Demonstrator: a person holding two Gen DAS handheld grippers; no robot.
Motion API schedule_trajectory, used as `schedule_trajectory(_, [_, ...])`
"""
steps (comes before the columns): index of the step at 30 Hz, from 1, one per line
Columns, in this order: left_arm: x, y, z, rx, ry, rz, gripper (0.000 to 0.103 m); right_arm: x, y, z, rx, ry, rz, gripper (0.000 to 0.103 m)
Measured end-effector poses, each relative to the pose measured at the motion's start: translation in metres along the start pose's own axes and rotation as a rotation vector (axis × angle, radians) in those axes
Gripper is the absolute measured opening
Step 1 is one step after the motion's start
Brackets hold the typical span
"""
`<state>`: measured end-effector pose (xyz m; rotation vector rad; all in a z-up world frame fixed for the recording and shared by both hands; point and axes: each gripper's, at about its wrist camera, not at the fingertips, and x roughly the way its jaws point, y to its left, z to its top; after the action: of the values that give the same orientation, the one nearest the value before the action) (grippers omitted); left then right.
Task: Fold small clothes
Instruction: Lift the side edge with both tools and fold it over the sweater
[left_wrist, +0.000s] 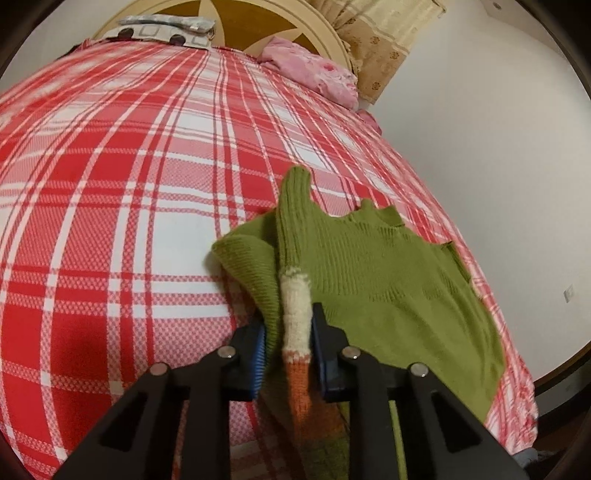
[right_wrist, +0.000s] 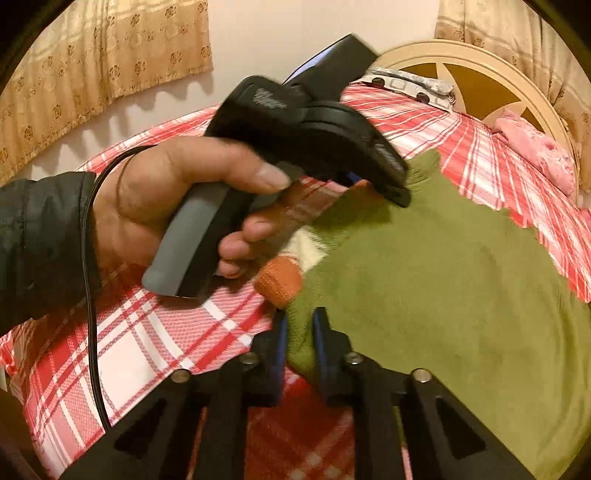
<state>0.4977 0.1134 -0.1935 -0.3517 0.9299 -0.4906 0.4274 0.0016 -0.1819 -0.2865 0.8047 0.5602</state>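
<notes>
Green knitted sweater (left_wrist: 388, 266): small garment with a sleeve banded cream and orange, lying on the bed (left_wrist: 122, 206) near its right edge, body spread flat, sleeve laid across it.

Left hand-held gripper (left_wrist: 288, 332): jaws clenched on the banded sleeve (left_wrist: 295, 317), blue pads pressing the cream section from both sides; tool pitched downward toward the bed. In the right wrist view the same tool (right_wrist: 399, 184) is seen from the side, its tip down on the sweater.

Left hand (right_wrist: 166, 206): wrapped round the grey handle, thumb along the top, fingers curled beneath, dark jacket sleeve (right_wrist: 40, 243) at the wrist, black cable (right_wrist: 90, 295) trailing down from it.

Right hand-held gripper (right_wrist: 299, 343): jaws clenched on a near fold of the green knit (right_wrist: 443, 288), just beside the orange cuff (right_wrist: 280, 280); pitched downward.

Bed: red-and-white checked cover. Far end: round cream headboard (left_wrist: 243, 22) with star cut-out, folded patterned cloth (left_wrist: 166, 31) at far left, pink bundle (left_wrist: 314, 70) at far right.

Surround: white wall (left_wrist: 480, 129) to the right, gold patterned curtains (right_wrist: 99, 51) beyond.
</notes>
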Motion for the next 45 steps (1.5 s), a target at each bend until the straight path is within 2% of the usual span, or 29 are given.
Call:
schedule_trajectory(4, [-0.004, -0.005, -0.001, -0.004, -0.015, -0.009, 0.017, -0.004, -0.014, -0.003, 0.048, -0.02, 0.042, 0.008])
schedule_trajectory(7, [-0.01, -0.007, 0.0, -0.025, -0.029, -0.035, 0.016, -0.011, -0.022, -0.003, 0.09, -0.056, 0.064, 0.008])
schedule_trajectory(16, [-0.017, -0.027, 0.011, -0.017, -0.048, -0.047, 0.016, -0.037, -0.046, 0.004, 0.19, -0.147, 0.098, 0.007])
schedule_trajectory(28, [-0.021, -0.089, 0.034, 0.051, -0.093, -0.056, 0.015, -0.1, -0.11, -0.006, 0.323, -0.296, 0.106, 0.006])
schedule_trajectory(37, [0.003, -0.147, 0.045, 0.099, -0.094, -0.099, 0.015, -0.132, -0.164, -0.035, 0.445, -0.341, 0.101, 0.006])
schedule_trajectory(45, [0.037, -0.184, 0.049, 0.124, -0.053, -0.114, 0.015, -0.153, -0.202, -0.065, 0.522, -0.368, 0.085, 0.006])
